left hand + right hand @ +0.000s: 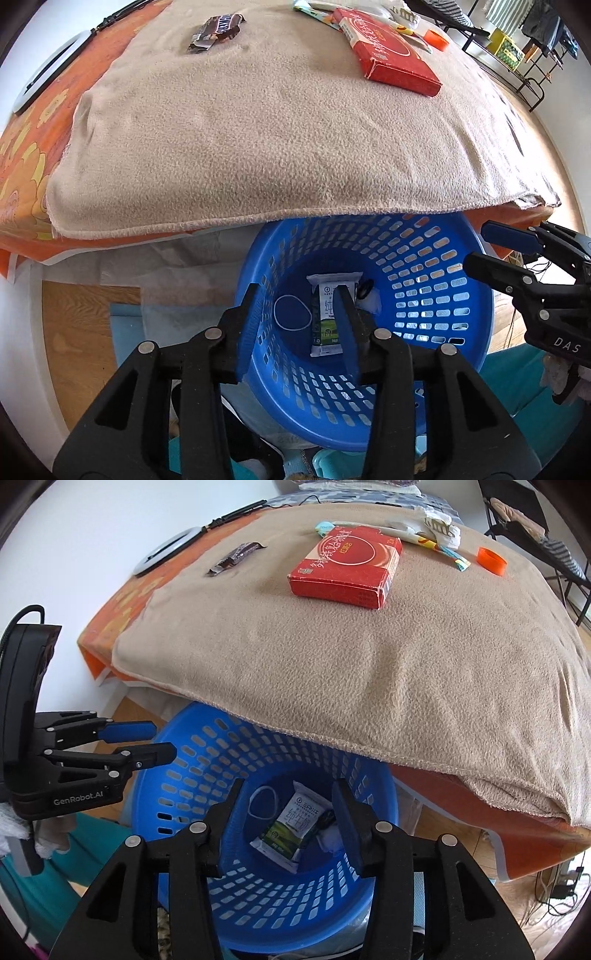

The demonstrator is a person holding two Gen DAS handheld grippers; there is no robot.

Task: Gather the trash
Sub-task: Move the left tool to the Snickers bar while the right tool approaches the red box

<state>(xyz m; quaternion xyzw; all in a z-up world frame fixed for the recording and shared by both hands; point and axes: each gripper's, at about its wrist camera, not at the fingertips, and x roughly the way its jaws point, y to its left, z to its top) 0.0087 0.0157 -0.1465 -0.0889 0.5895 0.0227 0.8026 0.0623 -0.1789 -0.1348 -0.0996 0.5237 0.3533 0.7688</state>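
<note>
A fuzzy matt beige fleece blanket [369,664] lies above a glossy perforated blue plastic basket [207,760], with a red cardboard box [345,566], a shiny foil wrapper [216,31] and a wood floor [85,332].

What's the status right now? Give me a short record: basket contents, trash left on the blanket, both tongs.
basket: blue basket on the floor at the blanket's edge
in basket: milk pouch, white loop, small dark item, unclear
left on blanket: red box, candy wrapper, orange cap, white and striped wrappers
left tongs: open, empty, above basket
right tongs: open, empty, above basket
</note>
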